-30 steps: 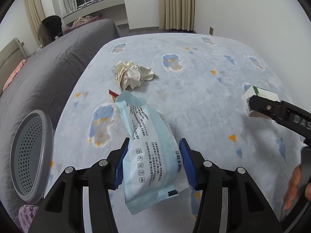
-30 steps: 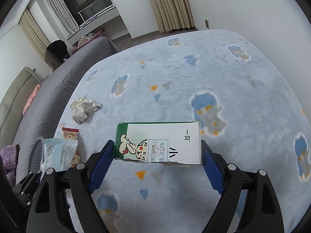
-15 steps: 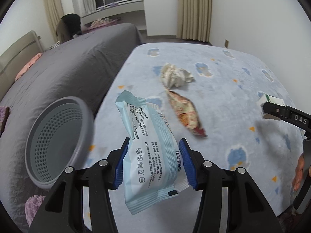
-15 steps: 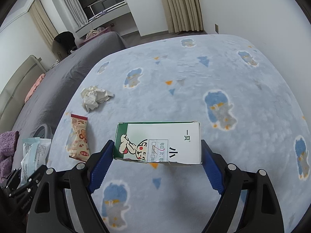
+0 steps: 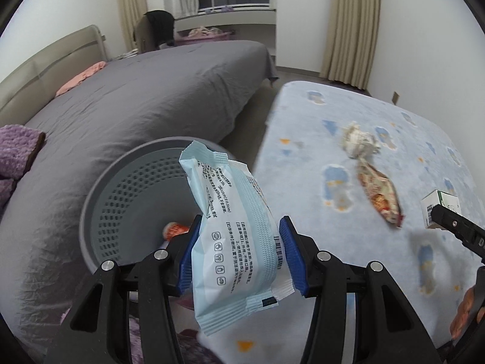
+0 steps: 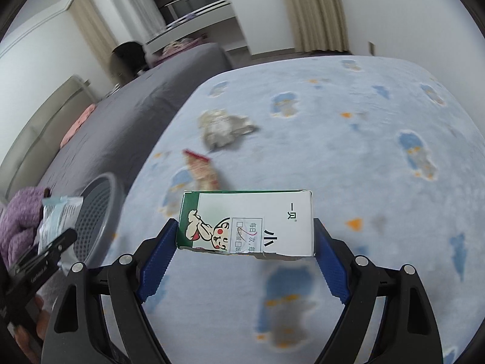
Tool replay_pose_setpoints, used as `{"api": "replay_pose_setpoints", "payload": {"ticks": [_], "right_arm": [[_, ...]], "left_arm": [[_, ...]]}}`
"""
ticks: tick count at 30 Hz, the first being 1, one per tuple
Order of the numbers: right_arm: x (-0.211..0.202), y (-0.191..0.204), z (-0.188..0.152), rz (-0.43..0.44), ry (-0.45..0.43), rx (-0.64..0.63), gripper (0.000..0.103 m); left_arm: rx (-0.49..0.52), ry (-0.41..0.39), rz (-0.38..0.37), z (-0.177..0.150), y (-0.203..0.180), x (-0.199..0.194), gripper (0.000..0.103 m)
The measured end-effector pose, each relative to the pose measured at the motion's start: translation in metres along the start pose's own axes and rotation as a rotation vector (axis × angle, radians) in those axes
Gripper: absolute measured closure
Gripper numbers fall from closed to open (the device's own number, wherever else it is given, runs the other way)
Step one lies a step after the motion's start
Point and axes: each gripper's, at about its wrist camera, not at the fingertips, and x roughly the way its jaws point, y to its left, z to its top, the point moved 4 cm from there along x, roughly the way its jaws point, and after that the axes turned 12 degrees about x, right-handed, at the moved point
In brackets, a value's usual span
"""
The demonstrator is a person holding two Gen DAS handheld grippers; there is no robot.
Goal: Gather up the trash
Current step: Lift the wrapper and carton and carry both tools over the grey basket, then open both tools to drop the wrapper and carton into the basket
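My left gripper (image 5: 239, 257) is shut on a pale blue plastic packet (image 5: 233, 230) and holds it over the near rim of a grey perforated bin (image 5: 127, 188). A red and white scrap (image 5: 174, 230) lies at the bin's bottom. My right gripper (image 6: 242, 248) is shut on a white and green cardboard box (image 6: 245, 221), held above the blue carpet (image 6: 348, 151). On the carpet lie a crumpled paper ball (image 5: 359, 142) and a red snack wrapper (image 5: 379, 197). The box and the right gripper's tip also show at the right edge of the left wrist view.
A bed with a grey cover (image 5: 127, 100) runs beside the bin. A purple fluffy cloth (image 5: 15, 157) lies on it at the left. The carpet reaches to the white walls and beige curtains (image 5: 348, 24) at the back.
Both grippers have swung left toward the bed. The bin, first at the left edge, now sits right under the blue packet. The paper ball and snack wrapper have slid to the right.
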Motion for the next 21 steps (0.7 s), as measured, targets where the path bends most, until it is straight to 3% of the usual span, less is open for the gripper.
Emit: {"api": "replay_pose_setpoints", "payload": {"ticks": [10,21], "right_arm": [[0.053,0.133,-0.029,0.129,0.094,-0.201,0.021],[0.108,0.230,-0.046,0.199,0.160,-0.360,0.021]], "left_arm": [[-0.060,0.029,0.113,-0.025,0.093,0.027,0.053],[-0.133,0.066,0.119,-0.035,0.154,0.062,0.053]]}}
